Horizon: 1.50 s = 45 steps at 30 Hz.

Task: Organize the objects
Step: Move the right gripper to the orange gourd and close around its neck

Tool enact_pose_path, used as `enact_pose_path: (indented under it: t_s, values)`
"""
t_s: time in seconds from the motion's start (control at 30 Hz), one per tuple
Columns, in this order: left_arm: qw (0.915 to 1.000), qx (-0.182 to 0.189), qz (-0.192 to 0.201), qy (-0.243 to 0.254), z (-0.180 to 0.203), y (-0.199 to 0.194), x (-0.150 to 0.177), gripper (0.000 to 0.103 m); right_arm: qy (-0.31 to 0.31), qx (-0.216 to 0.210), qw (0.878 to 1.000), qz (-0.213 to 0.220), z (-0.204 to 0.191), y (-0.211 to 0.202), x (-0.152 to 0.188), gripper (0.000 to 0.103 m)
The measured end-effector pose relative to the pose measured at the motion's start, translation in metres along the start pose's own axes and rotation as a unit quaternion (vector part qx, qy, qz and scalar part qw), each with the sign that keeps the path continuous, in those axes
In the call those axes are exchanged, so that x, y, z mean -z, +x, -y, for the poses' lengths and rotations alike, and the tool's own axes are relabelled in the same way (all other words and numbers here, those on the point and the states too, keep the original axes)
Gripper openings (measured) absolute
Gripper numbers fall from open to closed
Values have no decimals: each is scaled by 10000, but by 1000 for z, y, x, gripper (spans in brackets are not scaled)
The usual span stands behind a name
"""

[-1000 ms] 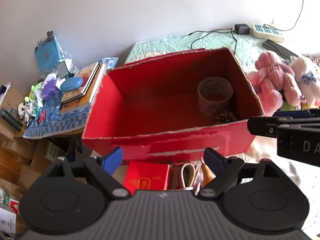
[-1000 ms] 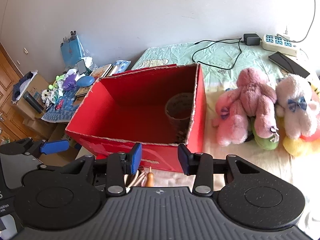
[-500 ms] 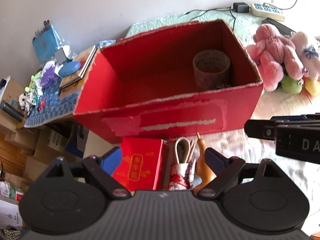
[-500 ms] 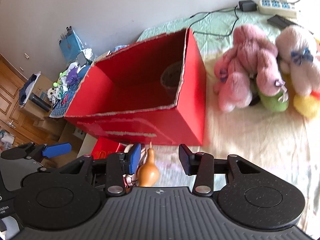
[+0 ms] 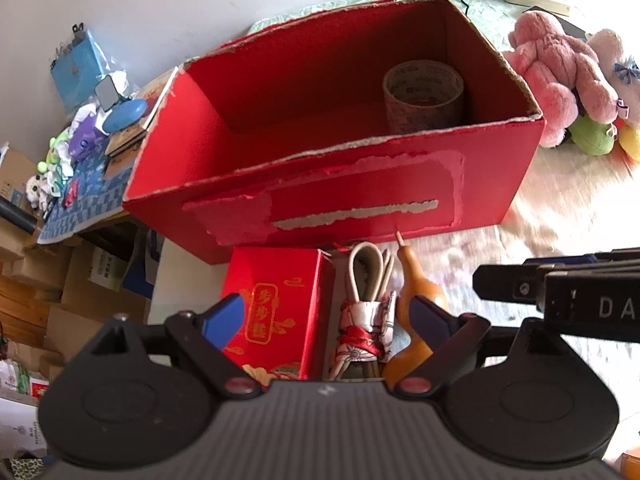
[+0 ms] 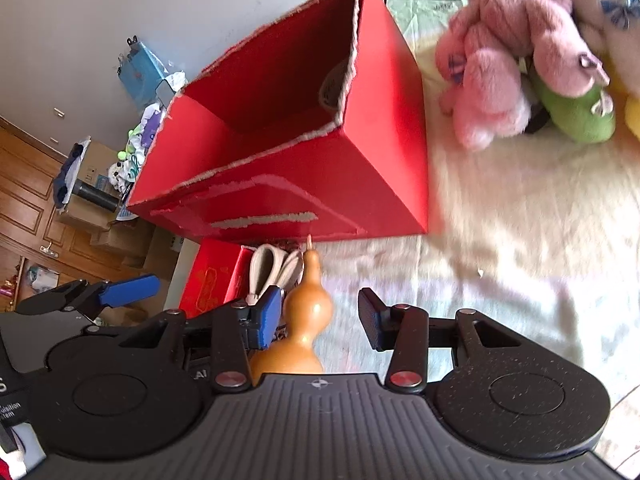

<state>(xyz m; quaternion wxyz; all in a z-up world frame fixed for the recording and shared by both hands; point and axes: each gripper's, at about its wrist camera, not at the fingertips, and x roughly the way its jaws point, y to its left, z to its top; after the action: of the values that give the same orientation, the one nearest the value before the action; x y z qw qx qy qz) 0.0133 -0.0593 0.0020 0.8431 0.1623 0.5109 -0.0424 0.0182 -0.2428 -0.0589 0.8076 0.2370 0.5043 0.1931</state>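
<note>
Two grippers hang over the near edge of a bed covered in a pale patterned sheet (image 6: 520, 220). The left gripper (image 5: 326, 316) has its jaws spread wide and holds nothing; below it lie a small red gift box with gold characters (image 5: 276, 312), a bundle of beige cord tied with a red-and-white cloth (image 5: 366, 308), and an orange-brown gourd with a thin stem (image 5: 416, 280), side by side just in front of a large open red cardboard box with torn edges (image 5: 340, 204). The right gripper (image 6: 318, 318) also has its jaws apart and grips nothing; the gourd (image 6: 306, 312) sits between them, nearer the left finger. Inside the big box, at its far right corner, stands a brown roll of packing tape (image 5: 424, 94). To the right of the box lies a pink plush toy (image 6: 508, 52), against a green plush toy (image 6: 576, 116). Far left, a cluttered side table with a blue patterned cloth (image 5: 80, 204) carries books and small toys.
</note>
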Motion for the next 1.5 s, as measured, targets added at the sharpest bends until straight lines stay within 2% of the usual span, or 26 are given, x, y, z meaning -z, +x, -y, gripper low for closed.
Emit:
enact_pose_path:
  t_s: [0.1,0.3,0.43,0.63,0.83,0.97,1.27,1.5]
  values:
    - [9998,177,21,-66,-6,3,5,89,118,-71,9999,-103,8,4,3,46]
    - [9944,1016,145,-259,-22,2,23,83,394,-268,9986,-215,22,9,9,46]
    - [9850,1676,278,-302,-23,-3,35,81,491,-459,9973,-311,30,15,12,44]
    - [9711,2339,423,-212,-16,-7,43,79,669,-970,9921,-423,41,20,13,42]
    - [9616,2723,309,-164,-5,2,42,75,560,-1240,9888,-605,45,23,16,41]
    - [9628,2694,212,-67,4,13,39,75,535,-1338,9870,-710,45,28,17,41]
    - [9569,2900,-53,-168,5,36,33,79,608,-1336,9854,-863,50,37,20,41]
    - [9455,3219,-387,-287,12,58,32,81,961,-1525,9785,-1006,69,36,22,34]
